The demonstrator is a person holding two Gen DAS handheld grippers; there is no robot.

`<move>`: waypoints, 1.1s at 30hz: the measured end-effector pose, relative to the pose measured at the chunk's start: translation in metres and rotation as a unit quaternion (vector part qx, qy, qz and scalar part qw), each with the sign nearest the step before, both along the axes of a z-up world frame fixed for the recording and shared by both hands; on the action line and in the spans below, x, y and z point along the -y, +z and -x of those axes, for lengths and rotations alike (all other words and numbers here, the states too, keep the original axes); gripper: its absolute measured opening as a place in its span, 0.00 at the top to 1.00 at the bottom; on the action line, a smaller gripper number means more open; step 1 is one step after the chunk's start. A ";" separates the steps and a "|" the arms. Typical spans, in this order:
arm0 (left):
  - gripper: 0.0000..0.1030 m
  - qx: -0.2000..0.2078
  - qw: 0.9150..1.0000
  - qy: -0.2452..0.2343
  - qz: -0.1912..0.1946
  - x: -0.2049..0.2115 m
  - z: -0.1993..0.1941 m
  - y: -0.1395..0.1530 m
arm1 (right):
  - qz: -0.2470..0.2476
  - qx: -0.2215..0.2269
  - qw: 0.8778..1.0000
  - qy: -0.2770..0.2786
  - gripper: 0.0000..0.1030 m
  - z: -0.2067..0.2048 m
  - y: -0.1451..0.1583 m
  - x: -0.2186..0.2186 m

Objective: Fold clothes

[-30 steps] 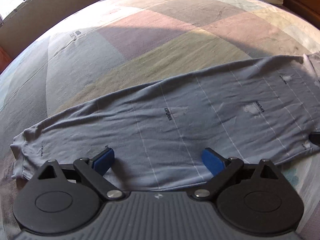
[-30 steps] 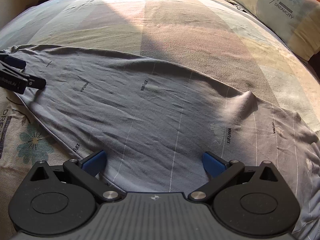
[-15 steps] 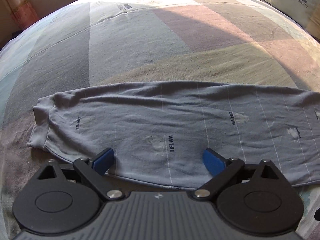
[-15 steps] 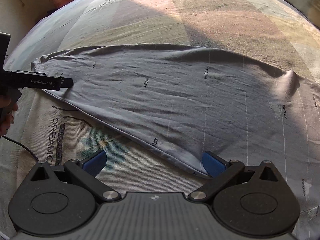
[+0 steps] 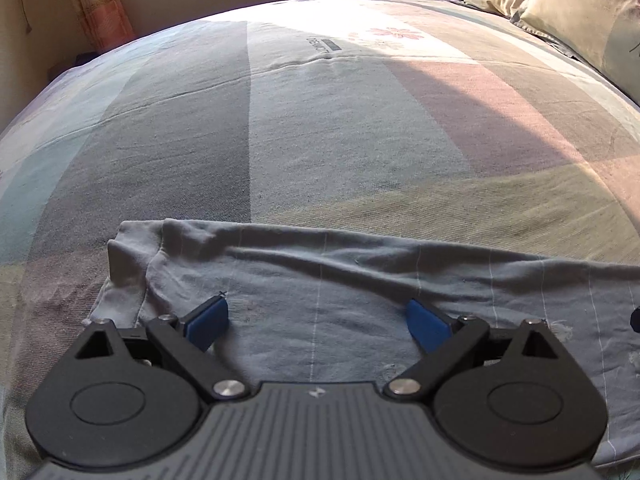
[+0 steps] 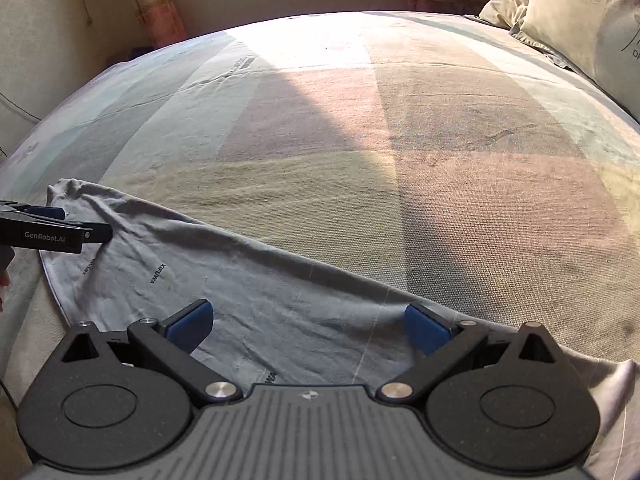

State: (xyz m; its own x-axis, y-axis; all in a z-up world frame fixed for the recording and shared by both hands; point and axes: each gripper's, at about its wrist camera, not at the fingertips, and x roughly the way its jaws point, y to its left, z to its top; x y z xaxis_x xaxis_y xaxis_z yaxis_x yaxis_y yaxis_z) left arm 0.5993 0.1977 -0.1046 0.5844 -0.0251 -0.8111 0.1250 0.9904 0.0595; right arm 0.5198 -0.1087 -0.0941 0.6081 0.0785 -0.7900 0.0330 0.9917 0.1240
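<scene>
The grey garment [image 5: 360,304] lies flat along the near edge of the bed [image 5: 320,128]. The left gripper [image 5: 318,320] hangs wide open over its cuffed end, holding nothing. The right gripper [image 6: 308,326], equally spread and empty, hovers over the cloth further along.

Soft matt cloth garment [image 5: 360,280] on coarse woven bedsheet [image 5: 320,140].
</scene>
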 end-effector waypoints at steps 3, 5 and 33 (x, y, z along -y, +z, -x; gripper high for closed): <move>0.05 0.000 1.000 0.010 0.014 -0.007 0.003 -0.003 | 0.009 0.007 1.000 -0.005 0.00 -0.024 -0.006 0.004; 0.05 0.000 1.000 0.009 0.015 -0.008 0.004 -0.003 | -0.002 0.007 1.000 -0.008 0.00 -0.017 0.004 0.011; 0.02 -0.021 0.999 0.042 0.014 -0.067 -0.040 0.005 | 0.070 -0.066 0.991 -0.097 0.00 0.106 0.006 0.063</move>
State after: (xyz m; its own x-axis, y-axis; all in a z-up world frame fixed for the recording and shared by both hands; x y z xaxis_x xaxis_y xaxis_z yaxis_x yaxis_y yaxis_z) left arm 0.6397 0.2651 -0.0993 0.5516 -0.0009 -0.8341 0.0433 0.9987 0.0276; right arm 0.4137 -0.1721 -0.0878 0.4924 -0.1458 -0.8581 0.2322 0.9722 -0.0319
